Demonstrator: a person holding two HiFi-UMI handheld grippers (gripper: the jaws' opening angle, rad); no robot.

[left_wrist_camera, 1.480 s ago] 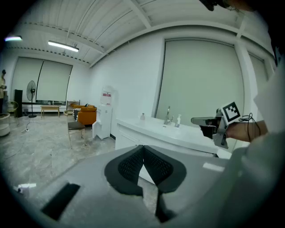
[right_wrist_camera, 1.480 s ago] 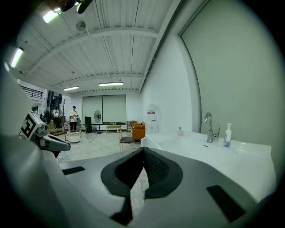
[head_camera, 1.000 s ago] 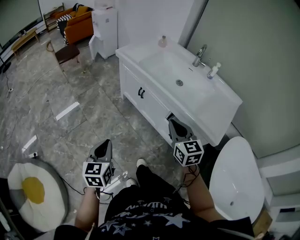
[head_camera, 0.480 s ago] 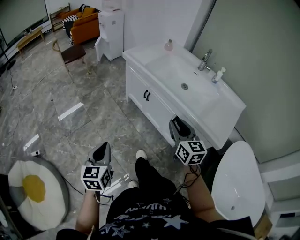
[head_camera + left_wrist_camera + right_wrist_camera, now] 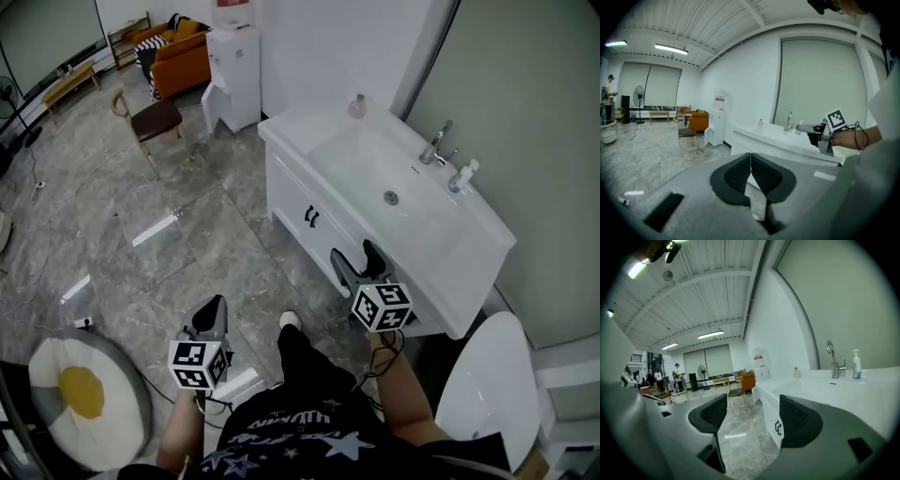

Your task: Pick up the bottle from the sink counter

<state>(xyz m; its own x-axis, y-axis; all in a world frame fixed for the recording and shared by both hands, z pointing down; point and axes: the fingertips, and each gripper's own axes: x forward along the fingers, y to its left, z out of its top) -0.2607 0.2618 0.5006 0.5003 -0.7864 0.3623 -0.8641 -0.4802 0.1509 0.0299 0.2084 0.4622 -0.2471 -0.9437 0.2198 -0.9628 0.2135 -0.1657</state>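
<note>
Left gripper (image 5: 210,311) is held low over the grey tiled floor (image 5: 141,244), pointing forward. Its jaws are clenched: in the left gripper view the two ribbed pads (image 5: 736,174) meet along one line with nothing between them. Its marker cube (image 5: 197,364) sits just ahead of the person's left forearm.

Right gripper (image 5: 355,262) is held higher, just in front of the white vanity cabinet (image 5: 309,225) and below the counter edge. Its jaws are released and opening. In the right gripper view the pads (image 5: 797,420) stand wide apart, and only the floor and the cabinet front show between them.

Sink counter (image 5: 487,246) runs diagonally from upper centre to the right, with the basin (image 5: 375,169) sunk into its middle. A small round bottle (image 5: 356,106) stands upright at the far corner of the counter, near the wall. A chrome faucet (image 5: 437,144) rises behind the basin. A white pump bottle (image 5: 463,175) stands upright just beside the faucet, on its right. Both bottles are well apart from both grippers.

A white toilet (image 5: 487,384) with its lid down sits at the right end of the counter.
</note>
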